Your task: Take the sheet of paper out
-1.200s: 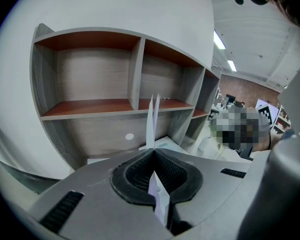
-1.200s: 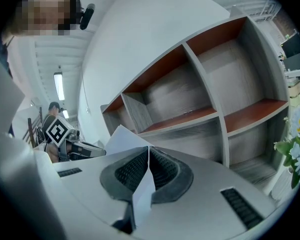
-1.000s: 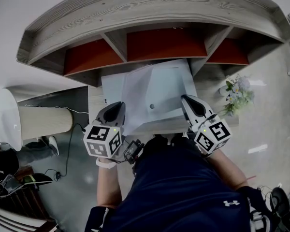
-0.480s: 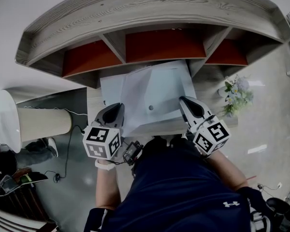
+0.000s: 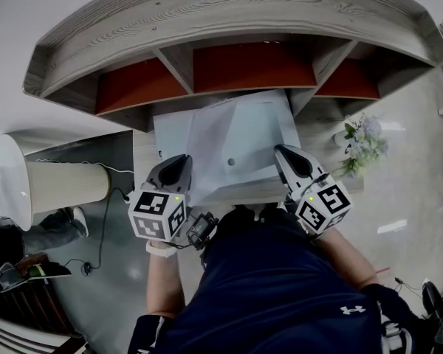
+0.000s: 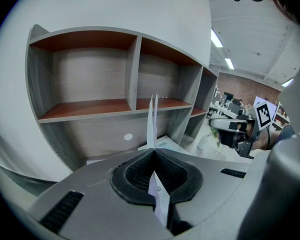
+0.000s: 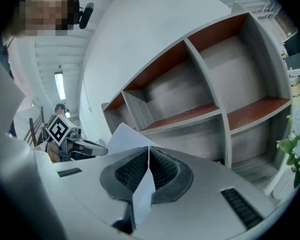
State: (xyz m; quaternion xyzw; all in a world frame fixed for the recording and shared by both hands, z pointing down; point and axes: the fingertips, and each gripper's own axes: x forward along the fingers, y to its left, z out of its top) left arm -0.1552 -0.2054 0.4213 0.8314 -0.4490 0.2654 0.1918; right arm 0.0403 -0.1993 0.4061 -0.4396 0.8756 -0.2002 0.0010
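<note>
A white sheet of paper [image 5: 240, 142] is held out flat in front of the wooden shelf unit [image 5: 229, 13], below its middle red-floored compartment. My left gripper [image 5: 180, 167] is shut on the sheet's near left edge, my right gripper [image 5: 286, 155] on its near right edge. In the left gripper view the paper [image 6: 152, 121] stands edge-on and runs straight into the shut left gripper [image 6: 153, 153]. In the right gripper view a paper corner [image 7: 124, 134] pokes out to the left, and the right gripper [image 7: 148, 151] pinches the sheet. A second pale layer shows under the sheet's left side; what it is I cannot tell.
The shelf's three compartments look bare. A white lamp [image 5: 29, 186] stands at the left and a bunch of flowers [image 5: 363, 142] at the right. A narrow wooden desk edge [image 5: 144, 164] shows under the paper. The person's body fills the near foreground.
</note>
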